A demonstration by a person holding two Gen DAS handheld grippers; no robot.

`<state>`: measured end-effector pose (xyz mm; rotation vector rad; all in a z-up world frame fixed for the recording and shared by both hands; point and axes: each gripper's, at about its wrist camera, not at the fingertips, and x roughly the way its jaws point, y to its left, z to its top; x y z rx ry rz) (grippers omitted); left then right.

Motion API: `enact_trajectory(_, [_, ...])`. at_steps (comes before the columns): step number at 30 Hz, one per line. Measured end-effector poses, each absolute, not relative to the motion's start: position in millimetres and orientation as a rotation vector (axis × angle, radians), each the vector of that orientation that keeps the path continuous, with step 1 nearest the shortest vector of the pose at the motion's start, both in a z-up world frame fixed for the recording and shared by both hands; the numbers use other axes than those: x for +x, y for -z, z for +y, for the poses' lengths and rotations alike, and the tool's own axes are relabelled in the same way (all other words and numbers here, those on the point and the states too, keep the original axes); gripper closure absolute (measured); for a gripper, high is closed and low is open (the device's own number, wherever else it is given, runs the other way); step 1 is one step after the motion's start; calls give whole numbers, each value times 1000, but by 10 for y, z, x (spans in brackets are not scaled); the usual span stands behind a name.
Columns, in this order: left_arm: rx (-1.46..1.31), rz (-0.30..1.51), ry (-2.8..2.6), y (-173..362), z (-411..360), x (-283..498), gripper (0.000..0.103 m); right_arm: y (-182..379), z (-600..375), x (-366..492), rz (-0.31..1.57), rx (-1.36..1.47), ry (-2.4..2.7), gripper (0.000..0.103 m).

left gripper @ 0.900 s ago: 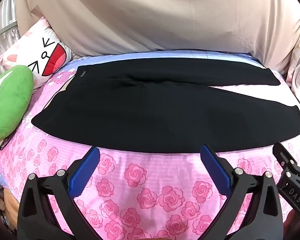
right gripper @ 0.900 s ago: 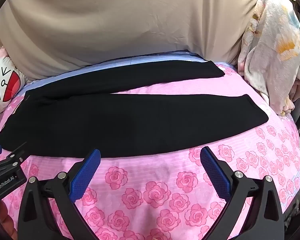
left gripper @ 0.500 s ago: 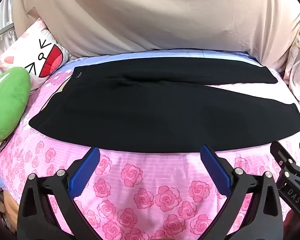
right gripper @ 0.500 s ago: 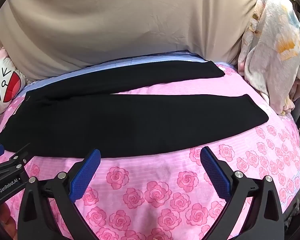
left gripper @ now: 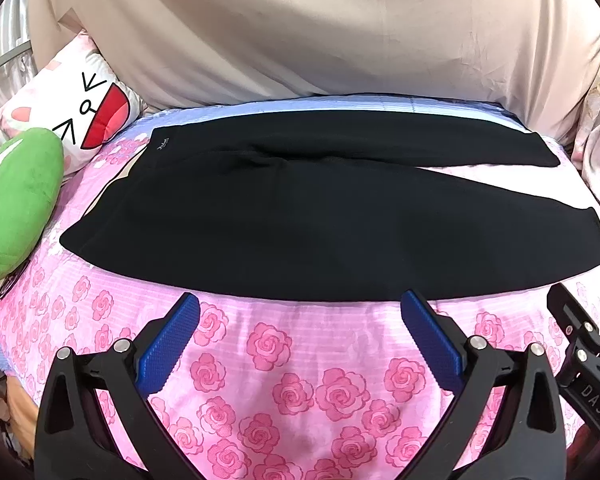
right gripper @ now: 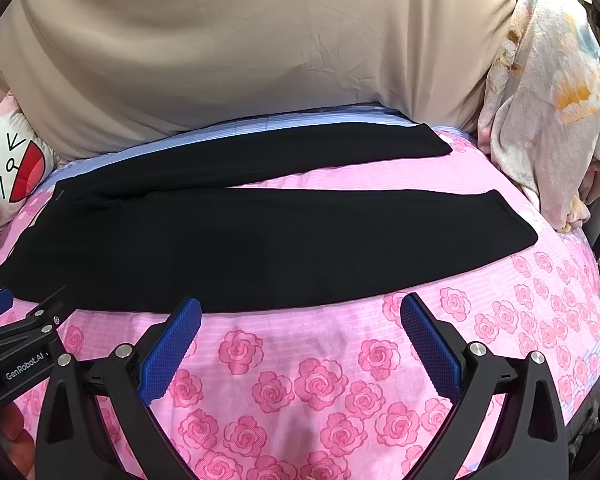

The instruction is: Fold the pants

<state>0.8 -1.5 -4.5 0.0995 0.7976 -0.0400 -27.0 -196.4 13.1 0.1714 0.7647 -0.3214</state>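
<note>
The left tool [left gripper: 300, 312] is hanging tilted down over the near edge of the bed, its blue pads [left gripper: 168, 344] spread wide with nothing but rose-print sheet [left gripper: 300, 380] showing between them; the right tool [right gripper: 300, 314] is hovering just beside it in the same tilted pose, its jaws likewise standing wide and holding nothing; each tool is showing at the edge of the other's view; just beyond both sets of fingertips, the black pants [left gripper: 300, 220] are lying flat and unfolded across the pink sheet, waistband toward the left and the two legs running to the right, the nearer leg [right gripper: 340, 240] lying close to the tools and the farther leg [right gripper: 300, 152] angling away from it so a wedge of sheet is showing between them; at the left, a green plush cushion [left gripper: 16, 204] is resting beside a cartoon-face pillow [left gripper: 80, 116]; behind the bed, a beige cloth [left gripper: 320, 28] is hanging; at the far right, a pale floral fabric [right gripper: 548, 92] is draping down.
</note>
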Motion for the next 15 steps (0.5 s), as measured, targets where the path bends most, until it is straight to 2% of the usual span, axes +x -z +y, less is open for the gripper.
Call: enact_trajectory(15, [102,796,40,70,23,16,5,-104,-1958,-242,770,171,319,5])
